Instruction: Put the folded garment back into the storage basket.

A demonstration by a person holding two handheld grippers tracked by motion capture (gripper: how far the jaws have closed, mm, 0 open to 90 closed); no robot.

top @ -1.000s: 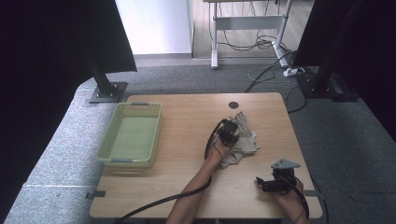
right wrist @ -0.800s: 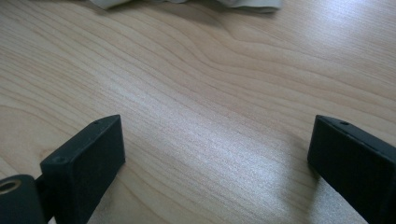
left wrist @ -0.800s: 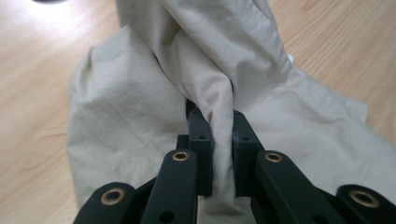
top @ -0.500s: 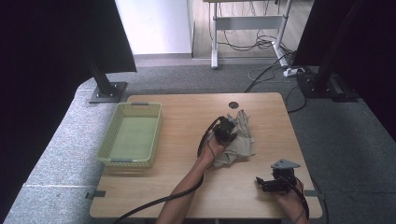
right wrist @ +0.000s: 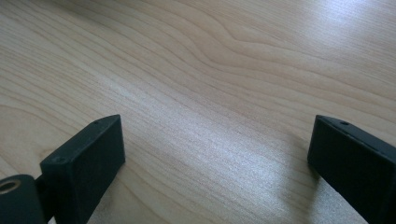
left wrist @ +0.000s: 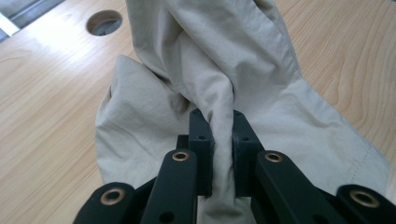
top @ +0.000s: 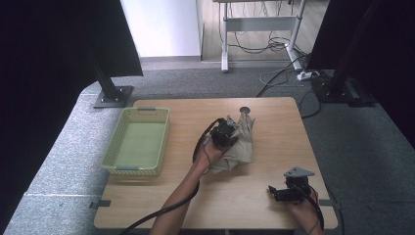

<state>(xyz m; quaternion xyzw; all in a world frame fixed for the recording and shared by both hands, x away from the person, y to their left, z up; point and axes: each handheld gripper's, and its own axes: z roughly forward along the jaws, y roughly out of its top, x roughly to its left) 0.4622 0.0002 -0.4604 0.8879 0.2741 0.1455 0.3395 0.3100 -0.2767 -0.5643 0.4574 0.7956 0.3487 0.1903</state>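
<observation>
Left gripper (top: 226, 133) fingers (left wrist: 201, 140) clamped on a fold of beige cloth (top: 240, 147), part lifted, rest bunched mid tabletop (top: 195, 196), right of green basket (top: 117, 154). Right gripper (top: 278, 192) near front right edge, fingers (right wrist: 88, 158) wide apart over bare wood.

1. Your left gripper (top: 224, 134) is black all over, and a black cable trails from it along your bare, sleeveless forearm.
2. In the left gripper view its 2 jaws are flat black blocks with small screw holes, carried on black link arms with brass-coloured pivot bushings.
3. Your right gripper (top: 286, 191) is black too, topped by a grey three-cornered plate.
4. Its 2 jaws are plain black rectangular blocks.
</observation>
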